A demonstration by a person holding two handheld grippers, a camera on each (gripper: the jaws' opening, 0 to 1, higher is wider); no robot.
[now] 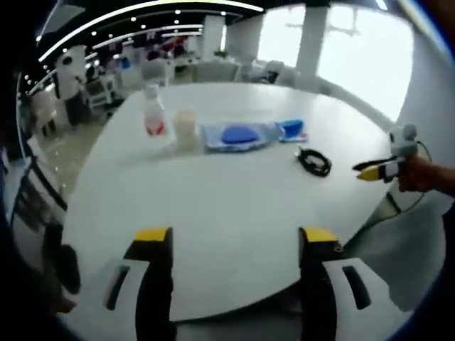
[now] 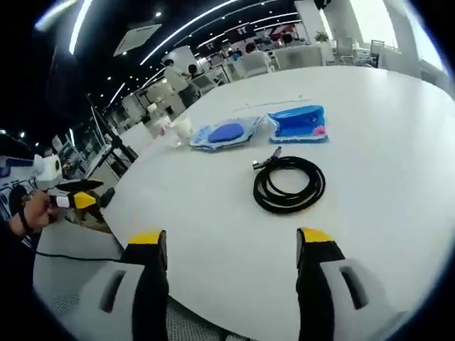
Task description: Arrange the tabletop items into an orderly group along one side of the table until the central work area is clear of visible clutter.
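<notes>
White round table under both grippers; items spread across its far half.

Left gripper view: left gripper low at near table edge, yellow-tipped jaws wide apart, nothing between them. Ahead, in a rough row: clear bottle with red label, upright; pale cup just beside it to the right; blue flat pouch next; smaller blue packet touching or nearly touching pouch end, cannot tell which. Black coiled cable lying apart, nearer the camera and off the row. Right gripper entering from the right at table edge, held in a hand.

Right gripper view: right gripper at table edge, jaws wide open, empty. Coiled cable directly ahead, closest item, loose end pointing toward packet. Blue packet and blue pouch beyond it, side by side; cup further left near far rim. Left gripper off the table at left.

Judgement: step in hand likely cable pickup with right gripper, cable being the one stray piece. To do well: approach low, close across several strands of the coil rather than one loop, lift flat to prevent uncoiling, set down in line next to packet. Risk: coil springing open, dragging into packet.
</notes>
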